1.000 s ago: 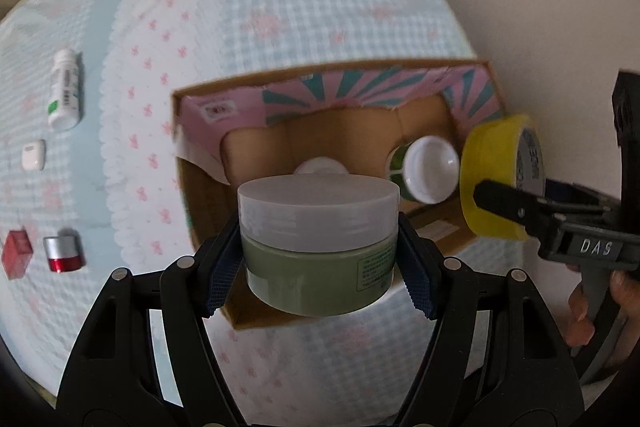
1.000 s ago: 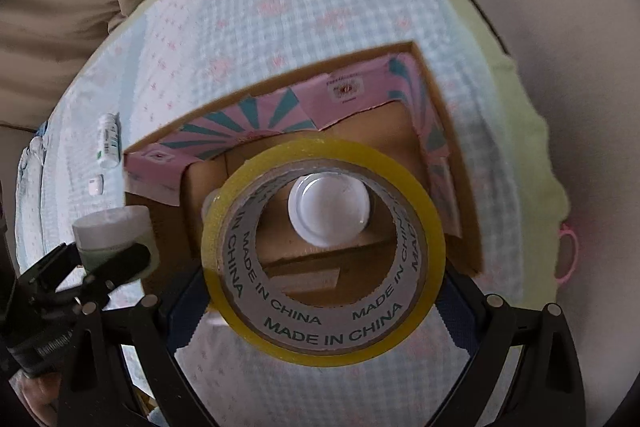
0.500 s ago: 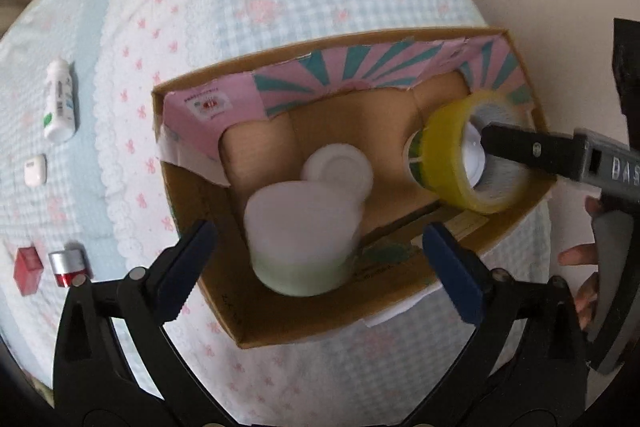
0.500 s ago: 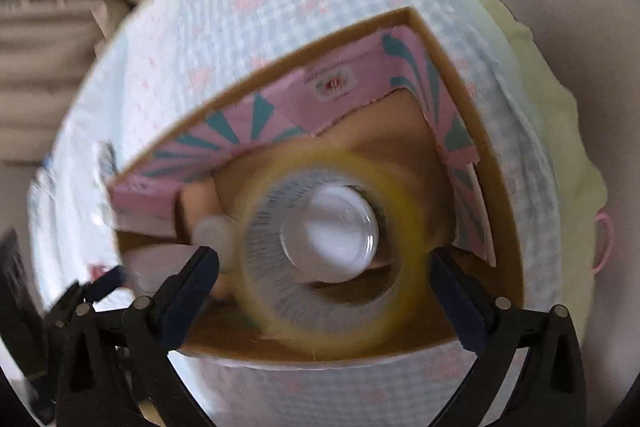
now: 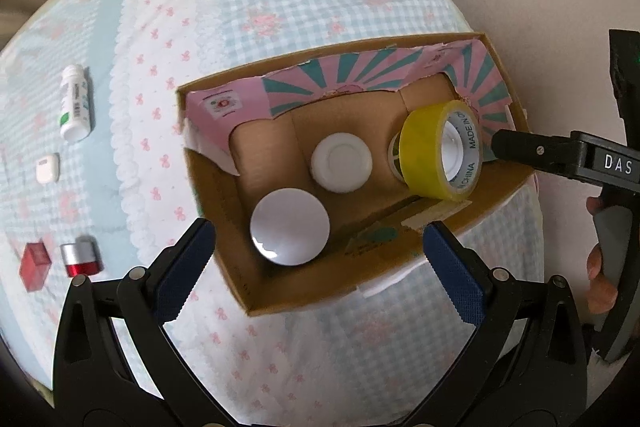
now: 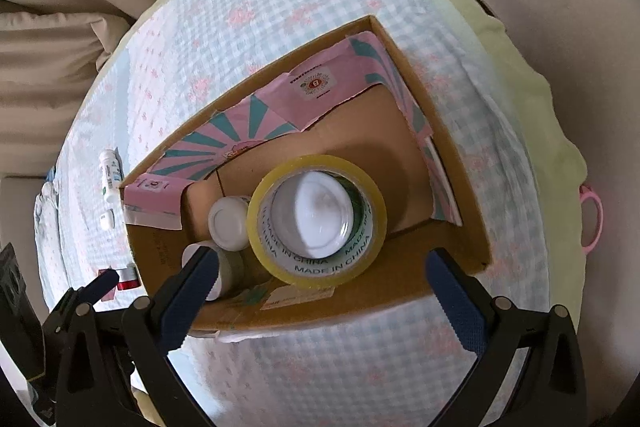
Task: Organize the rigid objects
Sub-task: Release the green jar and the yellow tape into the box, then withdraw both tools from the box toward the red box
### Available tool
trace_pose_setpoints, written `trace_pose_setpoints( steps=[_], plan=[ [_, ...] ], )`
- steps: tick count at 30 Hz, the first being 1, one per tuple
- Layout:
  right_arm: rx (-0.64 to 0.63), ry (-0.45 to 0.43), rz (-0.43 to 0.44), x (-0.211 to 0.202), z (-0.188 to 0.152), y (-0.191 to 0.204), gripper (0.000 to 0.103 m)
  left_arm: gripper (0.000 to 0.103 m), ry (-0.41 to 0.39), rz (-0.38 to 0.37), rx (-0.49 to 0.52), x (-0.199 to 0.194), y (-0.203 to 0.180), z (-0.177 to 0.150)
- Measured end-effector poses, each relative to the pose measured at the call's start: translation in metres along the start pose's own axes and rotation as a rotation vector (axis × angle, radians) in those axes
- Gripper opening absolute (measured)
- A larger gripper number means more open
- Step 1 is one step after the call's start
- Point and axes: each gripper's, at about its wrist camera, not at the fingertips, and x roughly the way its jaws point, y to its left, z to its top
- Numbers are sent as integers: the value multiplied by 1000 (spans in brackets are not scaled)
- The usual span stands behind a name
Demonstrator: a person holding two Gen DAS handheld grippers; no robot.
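Observation:
An open cardboard box (image 5: 216,195) with pink and teal flaps sits on the checked cloth. Inside it stands a green jar with a pale lid (image 5: 290,227), a small white-lidded jar (image 5: 341,163) and a yellow tape roll (image 5: 424,155). The roll leans over a third white-lidded jar (image 6: 312,215) and rings it in the right wrist view. My left gripper (image 5: 320,267) hangs open above the green jar, touching nothing. Over the tape roll (image 6: 316,265), my right gripper (image 6: 320,287) is open too, its pads well apart from the roll. The left finger partly hides the green jar (image 6: 232,267).
Left of the box on the cloth lie a white bottle (image 5: 74,103), a small white case (image 5: 47,167), a red cube (image 5: 35,259) and a red cap with a silver band (image 5: 80,259). The cushion's edge runs close behind the box on the right.
The left jaws opened and let the green jar down into the box. The right jaws opened and dropped the tape roll over the white-lidded jar. Both grippers drew back slightly.

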Motion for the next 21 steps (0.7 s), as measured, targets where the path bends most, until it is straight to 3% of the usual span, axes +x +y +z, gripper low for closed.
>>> trace_pose_setpoints(
  steps=[11,21],
  plan=[
    [-66,-101,-20,-49,-27,29,103,103,-105,4,-19,-61,6,-24],
    [-222,-229,-94,-99,-68,85,103,103,-207,52,-88,-141,45,-66]
  ],
)
